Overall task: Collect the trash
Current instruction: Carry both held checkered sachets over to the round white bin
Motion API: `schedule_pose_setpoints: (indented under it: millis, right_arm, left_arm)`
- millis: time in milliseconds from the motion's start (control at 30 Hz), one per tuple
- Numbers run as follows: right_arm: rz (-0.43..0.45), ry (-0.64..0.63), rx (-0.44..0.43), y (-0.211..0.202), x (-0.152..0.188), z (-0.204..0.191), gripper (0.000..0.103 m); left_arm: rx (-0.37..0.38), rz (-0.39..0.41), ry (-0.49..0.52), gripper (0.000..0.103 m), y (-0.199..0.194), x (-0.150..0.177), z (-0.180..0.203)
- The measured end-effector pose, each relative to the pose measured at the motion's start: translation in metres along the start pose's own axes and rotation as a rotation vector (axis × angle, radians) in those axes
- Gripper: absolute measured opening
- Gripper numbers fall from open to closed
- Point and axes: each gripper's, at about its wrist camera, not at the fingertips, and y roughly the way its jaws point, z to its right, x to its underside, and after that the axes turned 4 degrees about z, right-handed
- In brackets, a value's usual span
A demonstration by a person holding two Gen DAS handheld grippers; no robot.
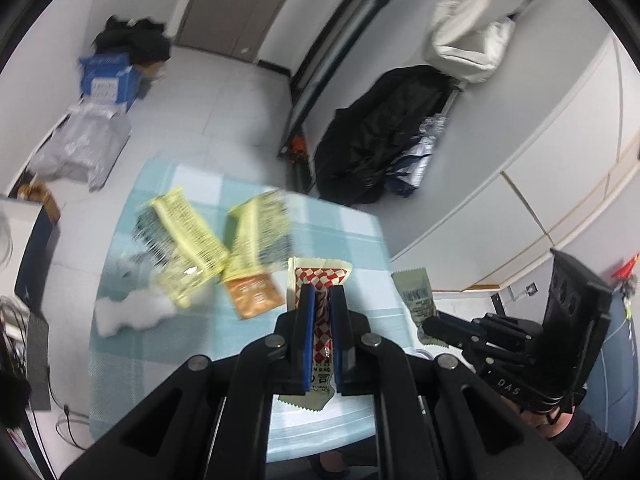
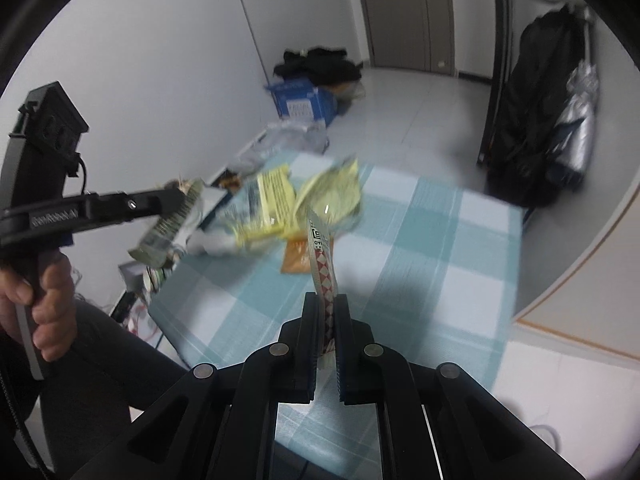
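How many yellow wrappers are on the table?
2. One yellow wrapper lies on the checked cloth. A second yellow wrapper lies just right of it, above the orange packet. Others may hide underneath.

The checked blue-white tablecloth [image 1: 352, 236] carries litter — two yellow wrappers [image 1: 188, 252], an orange sachet [image 1: 252, 294], white tissue [image 1: 128, 312].

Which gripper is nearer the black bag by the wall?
Right. The right gripper is at the side of the table toward the bag; the left gripper is beyond it, farther away.
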Motion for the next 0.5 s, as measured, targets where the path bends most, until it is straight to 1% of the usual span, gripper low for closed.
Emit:
schedule_pose_setpoints:
  millis: [200,300,433,500]
  right_arm:
    - [0.103,-0.008,0.063,-0.069,-0.003,0.017,0.006]
    - [0.142,0.008,0.091,-0.099,0.001,0.033,0.006]
    - [0.198,0.056,0.150,-0.136,0.005,0.063,0.006]
    - [0.221,0.081,0.179,-0.152,0.009,0.077,0.006]
  left_arm:
    - [0.050,0.022,0.090,0.004,0.001,-0.011,0.060]
    - [0.076,0.020,0.128,0.004,0.009,-0.014,0.087]
    - [0.124,0.005,0.170,0.004,0.020,-0.017,0.126]
    - [0.146,0.003,0.208,0.004,0.026,-0.018,0.151]
